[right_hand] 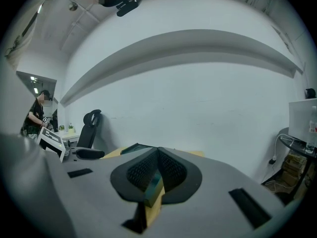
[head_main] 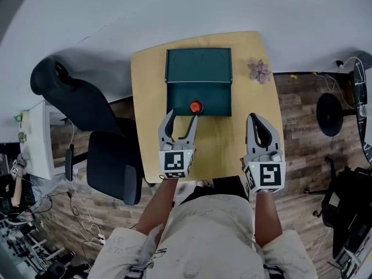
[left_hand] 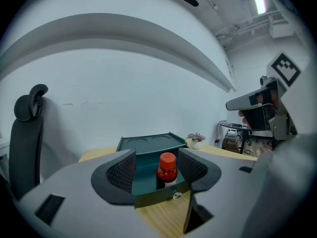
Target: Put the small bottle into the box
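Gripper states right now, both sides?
Left gripper: open, holding nothing; small bottle stands in the box.
Right gripper: closed, empty.

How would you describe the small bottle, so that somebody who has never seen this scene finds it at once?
Find the light wooden table at the centre of the head view, then the dark green box standing open on it. The small bottle stands inside, near the box's front wall; its bright red cap is the only red thing there.

Ahead of the left gripper (left_hand: pixel 158 171), the front wall of the box (left_hand: pixel 157 196) hides the base of the bottle (left_hand: pixel 167 168). The right gripper (right_hand: pixel 157 168), jaws together, covers most of the box.
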The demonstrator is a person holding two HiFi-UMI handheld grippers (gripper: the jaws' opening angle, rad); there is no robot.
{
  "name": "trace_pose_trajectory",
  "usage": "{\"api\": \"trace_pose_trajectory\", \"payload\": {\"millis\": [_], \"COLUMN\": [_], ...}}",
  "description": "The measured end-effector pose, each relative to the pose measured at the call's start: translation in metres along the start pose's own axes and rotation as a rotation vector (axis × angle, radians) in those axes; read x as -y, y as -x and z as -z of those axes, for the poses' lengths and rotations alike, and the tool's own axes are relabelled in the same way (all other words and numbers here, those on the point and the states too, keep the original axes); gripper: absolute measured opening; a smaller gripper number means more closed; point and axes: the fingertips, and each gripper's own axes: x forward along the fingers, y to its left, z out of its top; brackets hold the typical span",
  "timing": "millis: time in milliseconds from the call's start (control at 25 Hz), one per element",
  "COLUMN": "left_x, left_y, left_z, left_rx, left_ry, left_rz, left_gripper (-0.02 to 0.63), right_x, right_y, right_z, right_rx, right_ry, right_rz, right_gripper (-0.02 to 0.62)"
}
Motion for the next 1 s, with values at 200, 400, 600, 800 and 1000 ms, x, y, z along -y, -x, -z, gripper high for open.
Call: {"api": "trace_pose_trajectory", "payload": {"millis": [200, 400, 600, 800, 1000], "left_x": [-0.018, -0.041, -0.066, -0.090, -0.104], "left_y": [0.038, 0.090, 0.137, 0.188, 0.220], "left_z": [-0.015, -0.034, -0.060, -0.079, -0.094], "left_rx": [0.042, 0.089, 0.151, 0.191, 0.224], "left_ry": [0.010, 0.015, -0.003, -0.009, -0.006], "left_rz": [-0.041, -0.090, -0.154, -0.227, -0.260], "left_gripper": [0.261, 0.261, 0.261, 0.259, 0.259], "right_x": [-0.026, -0.055, -0.077, -0.102, -0.122], "right_y": [0.009, 0.026, 0.040, 0.056, 0.066], "right_z": [-0.017, -0.035, -0.055, -0.070, -0.078], "right_rx": [0.028, 0.055, 0.094, 0.120, 0.135], "right_ry": [0.036, 0.066, 0.103, 0.126, 0.147], "right_rz": [-0.025, -0.039, -0.052, -0.074, -0.087], "right_gripper": [0.015, 0.015, 0.015, 0.015, 0.015]}}
